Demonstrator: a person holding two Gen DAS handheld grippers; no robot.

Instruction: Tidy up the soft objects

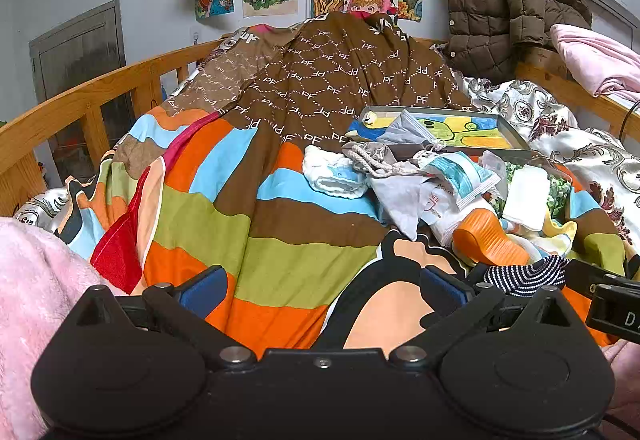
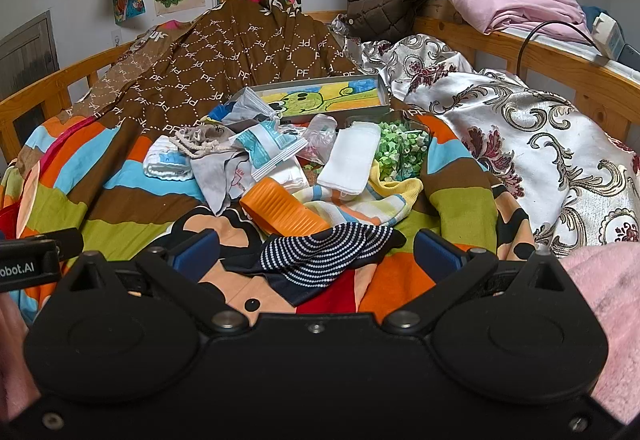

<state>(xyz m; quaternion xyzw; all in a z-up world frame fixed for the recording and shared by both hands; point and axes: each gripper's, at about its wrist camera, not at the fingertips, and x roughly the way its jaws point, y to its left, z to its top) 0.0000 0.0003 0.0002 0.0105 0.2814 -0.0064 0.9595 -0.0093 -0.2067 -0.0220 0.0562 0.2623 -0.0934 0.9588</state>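
1. Right wrist view: right gripper low over the striped quilt, jaws spread wide, pinching nothing, blue pads either side of the navy dotted sock.
2. Sock lying crumpled just in front of the fingers, touching the orange ridged piece behind it.
3. Beyond that, the pile of soft things: white folded cloth, grey drawstring pouch, blue-and-white packet, pastel striped sock, all near the shallow grey tray.
4. Left wrist view: left gripper also spread and empty, hovering over bare quilt, the pile off to its right.
5. Likely step in hand: right gripper taking the dotted sock.
6. Best done by going down on the bunched middle of the sock, not its thin edge, and closing on sock alone.
7. Risk: catching a fold of quilt along with it, or nudging the orange piece.
8. Worth lifting straight up first, then carrying clear of the pile.
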